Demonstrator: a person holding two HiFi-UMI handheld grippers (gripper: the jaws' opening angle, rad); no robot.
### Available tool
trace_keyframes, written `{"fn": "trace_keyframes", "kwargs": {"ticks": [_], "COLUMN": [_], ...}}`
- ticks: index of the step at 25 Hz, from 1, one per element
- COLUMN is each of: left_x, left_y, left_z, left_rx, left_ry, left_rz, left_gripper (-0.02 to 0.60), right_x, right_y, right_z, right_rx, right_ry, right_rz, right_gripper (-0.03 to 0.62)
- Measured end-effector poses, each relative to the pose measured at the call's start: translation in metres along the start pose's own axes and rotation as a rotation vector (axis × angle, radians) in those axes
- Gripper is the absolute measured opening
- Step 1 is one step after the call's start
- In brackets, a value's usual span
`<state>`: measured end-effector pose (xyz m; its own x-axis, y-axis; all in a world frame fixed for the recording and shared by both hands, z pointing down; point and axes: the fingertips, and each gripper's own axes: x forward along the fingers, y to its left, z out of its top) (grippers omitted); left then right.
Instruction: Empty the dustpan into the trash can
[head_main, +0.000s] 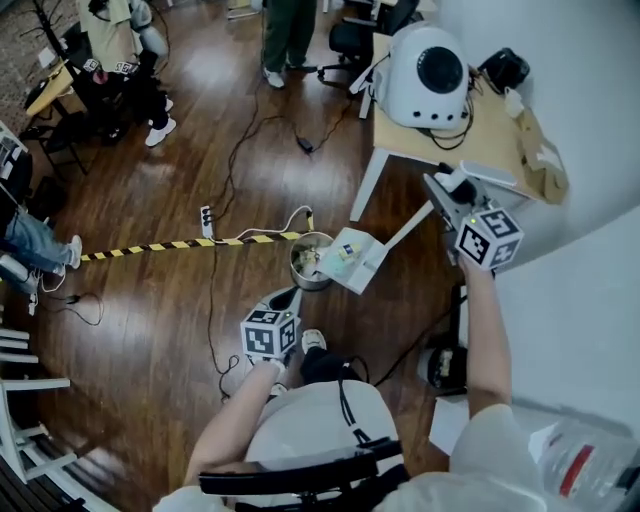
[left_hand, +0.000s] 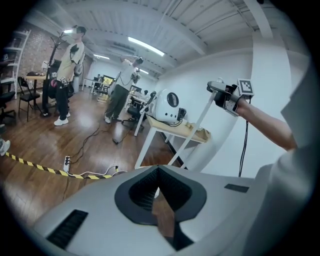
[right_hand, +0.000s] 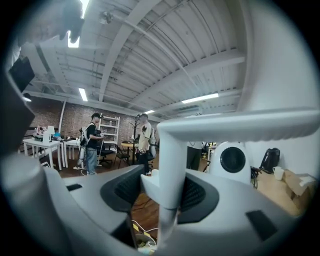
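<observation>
In the head view my right gripper (head_main: 447, 192) is shut on the long white handle (head_main: 410, 226) of the dustpan (head_main: 352, 259). The pan hangs tilted over the rim of the metal trash can (head_main: 306, 266), which holds scraps. The right gripper view shows the white handle (right_hand: 169, 170) clamped between the dark pads (right_hand: 196, 192), with the trash can (right_hand: 144, 245) far below. My left gripper (head_main: 285, 300) is low in front of my body, just short of the can, shut with nothing in it. In the left gripper view its pads (left_hand: 172, 187) meet at the tip, and the right gripper (left_hand: 226, 95) shows up high.
A white table (head_main: 440, 148) at the right carries a white domed device (head_main: 427, 74) and a brown bag. A power strip (head_main: 206, 220), cables and yellow-black tape (head_main: 180, 243) lie on the wood floor. People stand at the back. A white wall (head_main: 580, 300) is close on the right.
</observation>
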<state>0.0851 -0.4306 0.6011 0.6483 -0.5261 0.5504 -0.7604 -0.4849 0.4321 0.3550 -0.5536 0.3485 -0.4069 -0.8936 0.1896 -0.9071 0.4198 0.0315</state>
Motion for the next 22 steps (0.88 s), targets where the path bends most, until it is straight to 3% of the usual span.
{"fn": "trace_keyframes", "kwargs": {"ticks": [12,18,22], "left_x": [0.021,0.029,0.025], "left_y": [0.037,0.037,0.04], "left_z": [0.008,0.01,0.013], "left_rx": [-0.097,-0.11,-0.106], "left_ry": [-0.002,0.01,0.008], "left_rz": [0.095,0.095,0.083], "left_gripper": [-0.003,-0.003,-0.003], "right_x": [0.091,0.076,0.058], "right_y": [-0.007,0.035,0.059], "right_z": [-0.032,-0.042,-0.056], "right_rx": [-0.105,-0.237,-0.312], "right_ry": [0.03,0.075,0.136], "right_rz": [0.204,0.324,0.361], "right_gripper": [0.207,0.206,0.202]}}
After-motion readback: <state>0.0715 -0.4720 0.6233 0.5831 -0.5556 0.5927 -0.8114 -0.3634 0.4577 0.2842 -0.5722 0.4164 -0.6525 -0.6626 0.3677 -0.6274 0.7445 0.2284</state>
